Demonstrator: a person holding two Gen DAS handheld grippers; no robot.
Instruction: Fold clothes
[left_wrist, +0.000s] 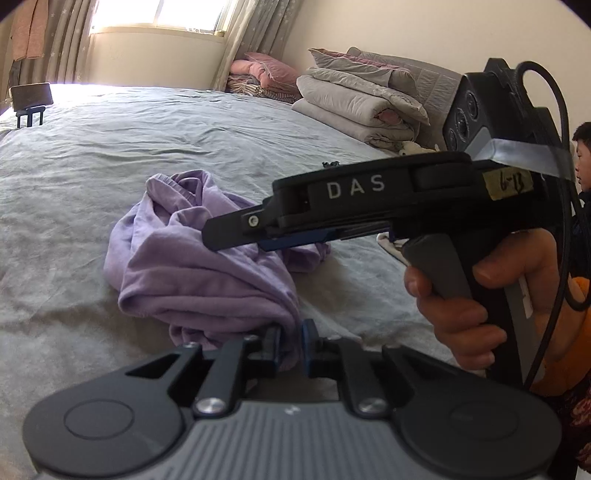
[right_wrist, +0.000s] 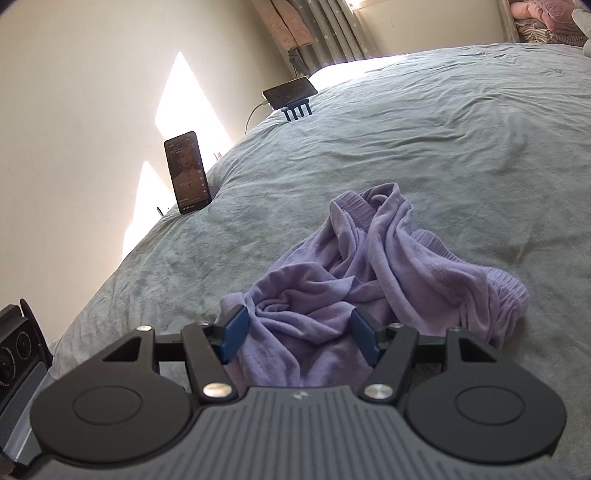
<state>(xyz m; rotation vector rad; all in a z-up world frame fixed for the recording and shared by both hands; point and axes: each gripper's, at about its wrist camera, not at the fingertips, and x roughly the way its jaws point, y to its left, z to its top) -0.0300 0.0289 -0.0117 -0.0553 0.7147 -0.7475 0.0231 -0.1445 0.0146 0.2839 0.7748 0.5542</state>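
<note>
A crumpled purple garment (left_wrist: 192, 266) lies in a heap on the grey-green bed (left_wrist: 110, 147). My left gripper (left_wrist: 291, 339) is shut on the near edge of the garment, cloth pinched between its jaws. My right gripper (right_wrist: 297, 332) is open, its blue pads (right_wrist: 232, 338) on either side of a bunched part of the garment (right_wrist: 369, 273) just above it. In the left wrist view the right gripper (left_wrist: 236, 236) reaches in from the right, held by a hand, its fingers over the middle of the heap.
Folded quilts and pillows (left_wrist: 362, 99) are stacked at the bed's far right. A phone (right_wrist: 188, 171) stands at the bed's left edge by the wall. Another phone on a blue stand (right_wrist: 291, 94) sits near the curtained window. A person (left_wrist: 581, 158) is at the right.
</note>
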